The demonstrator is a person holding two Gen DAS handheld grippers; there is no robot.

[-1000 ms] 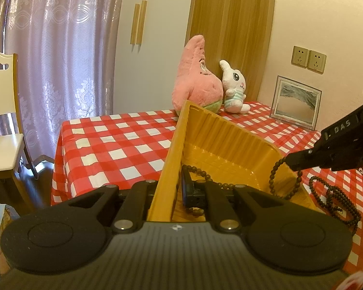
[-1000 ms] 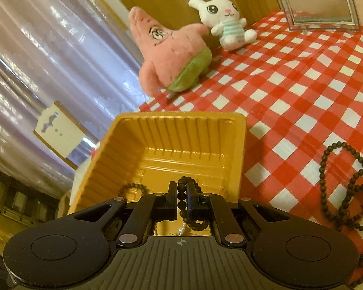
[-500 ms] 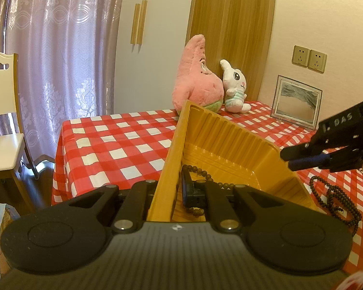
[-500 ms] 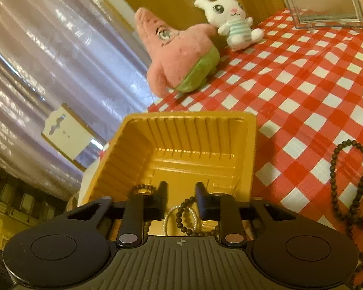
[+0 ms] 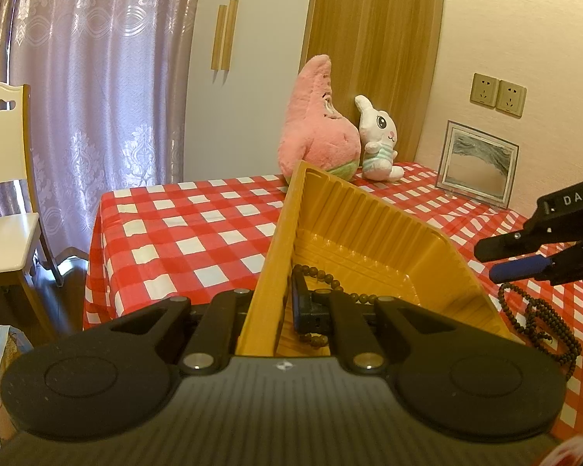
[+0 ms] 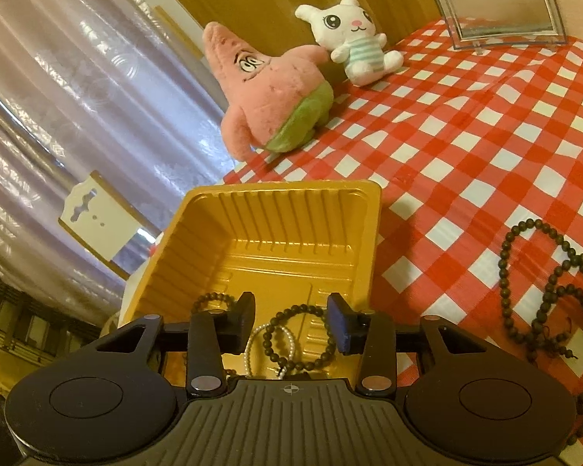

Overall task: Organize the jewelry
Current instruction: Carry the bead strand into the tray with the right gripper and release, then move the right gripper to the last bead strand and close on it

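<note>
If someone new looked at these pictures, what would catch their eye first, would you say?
Probably the yellow tray, tilted up at the near edge of the red-checked tablecloth, with bead bracelets in it. Next, the pink starfish plush and white bunny plush at the far side, then the long dark bead necklace lying right of the tray.

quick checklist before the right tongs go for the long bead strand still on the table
1. Right tongs empty: ok, jaws have just been opening, nothing pinched.
2. Dark bead bracelet inside the yellow tray: ok, lying on the floor beside a pearl bracelet.
3. Left tongs holding the tray: ok, shut on its near wall.
4. Tray sitting flat: not ok, it looks tilted up.
5. Long bead strand reachable: ok, loose on the checked tablecloth, nothing on it.
6. Strand untangled: cannot tell.
</note>
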